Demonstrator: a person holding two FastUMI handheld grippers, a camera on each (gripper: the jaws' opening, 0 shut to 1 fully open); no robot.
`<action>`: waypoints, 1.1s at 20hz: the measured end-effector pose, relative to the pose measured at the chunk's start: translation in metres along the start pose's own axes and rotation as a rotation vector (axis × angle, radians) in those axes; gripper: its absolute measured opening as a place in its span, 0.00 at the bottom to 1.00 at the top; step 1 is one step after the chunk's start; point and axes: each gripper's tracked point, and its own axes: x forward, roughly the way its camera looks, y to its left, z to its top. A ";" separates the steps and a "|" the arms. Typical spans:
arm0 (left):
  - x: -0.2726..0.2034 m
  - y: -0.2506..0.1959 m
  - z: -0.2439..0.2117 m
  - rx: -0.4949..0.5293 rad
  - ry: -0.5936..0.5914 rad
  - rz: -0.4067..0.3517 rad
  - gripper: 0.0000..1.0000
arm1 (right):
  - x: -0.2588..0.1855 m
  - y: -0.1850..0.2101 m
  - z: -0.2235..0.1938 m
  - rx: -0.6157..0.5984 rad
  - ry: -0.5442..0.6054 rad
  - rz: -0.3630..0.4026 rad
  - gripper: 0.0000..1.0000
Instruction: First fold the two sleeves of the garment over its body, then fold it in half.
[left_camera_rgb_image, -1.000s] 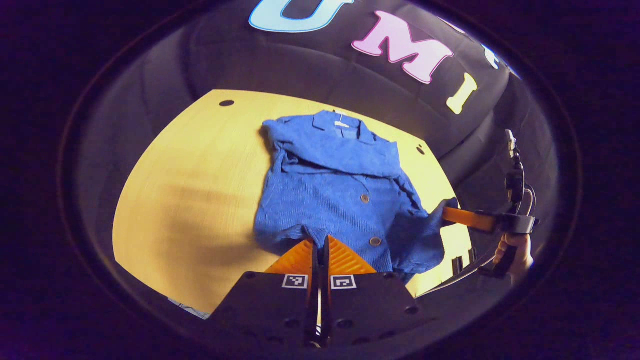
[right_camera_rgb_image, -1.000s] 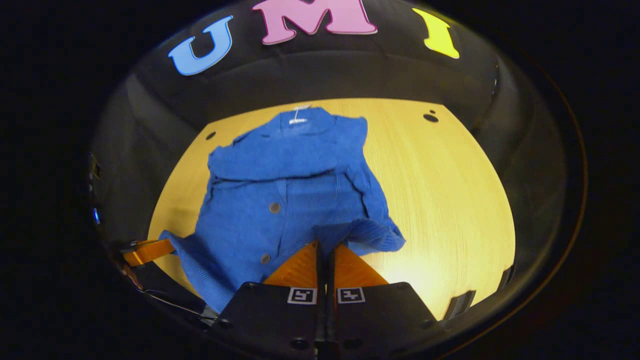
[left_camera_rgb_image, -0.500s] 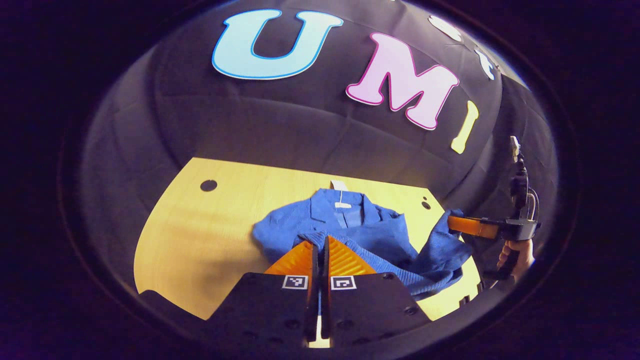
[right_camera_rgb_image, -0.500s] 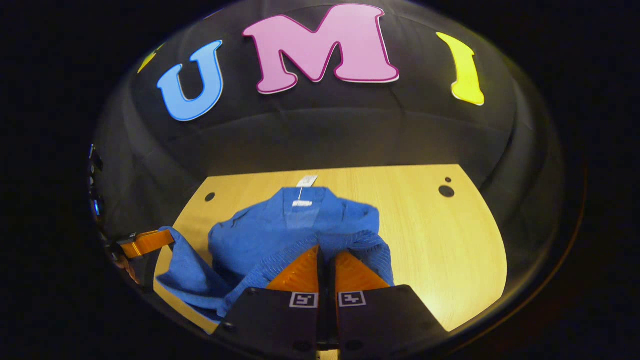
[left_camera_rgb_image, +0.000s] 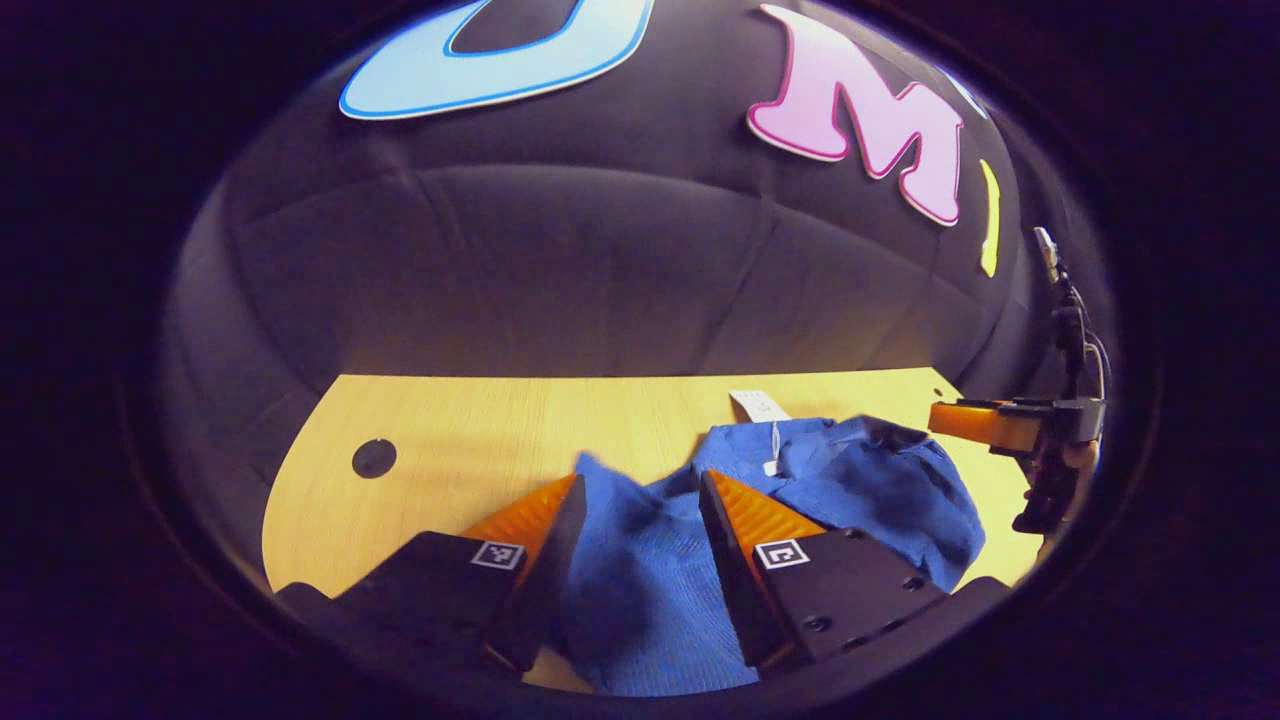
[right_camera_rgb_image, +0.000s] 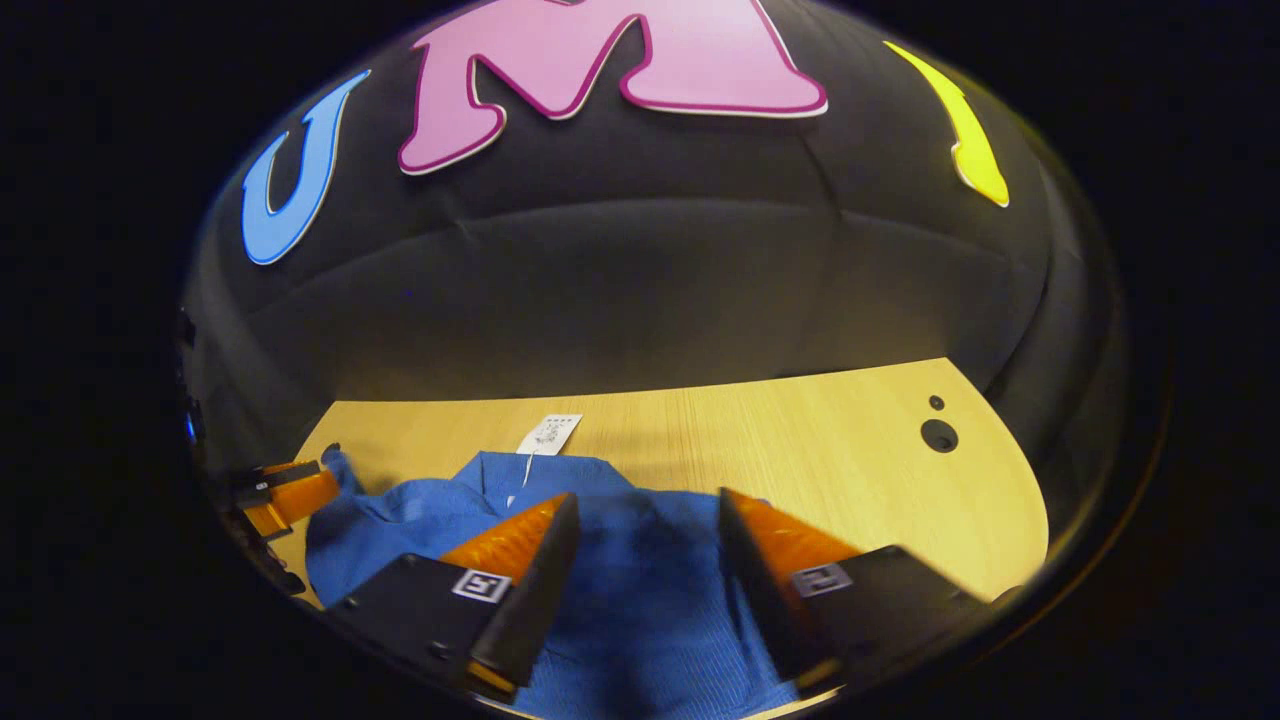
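The blue garment (left_camera_rgb_image: 640, 570) lies bunched on the table (left_camera_rgb_image: 460, 440), its tag (right_camera_rgb_image: 548, 434) on the wood just past the collar. Left gripper (left_camera_rgb_image: 640, 495) and right gripper (right_camera_rgb_image: 645, 510) both have fingers spread wide, gripping nothing, low over the cloth. The garment's near edge is cut off. In the left gripper view the hand (left_camera_rgb_image: 1075, 470) holding the other gripper is mostly hidden.

A blue ribbed-knit jacket (left_camera_rgb_image: 650, 570) (its hanging tag (right_camera_rgb_image: 549, 434) white with small dark print) lies on a pale yellow wood-grain table (right_camera_rgb_image: 830, 450) with dark round holes.
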 end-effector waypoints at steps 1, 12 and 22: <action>-0.002 0.002 0.001 -0.010 -0.019 0.029 0.70 | -0.003 -0.003 0.006 -0.038 -0.029 -0.017 0.97; -0.203 -0.057 0.051 0.045 -0.359 0.048 0.86 | -0.170 0.037 0.042 -0.008 -0.256 0.015 0.97; -0.441 -0.084 -0.025 0.016 -0.572 0.172 0.83 | -0.383 0.099 -0.013 -0.057 -0.320 0.087 0.96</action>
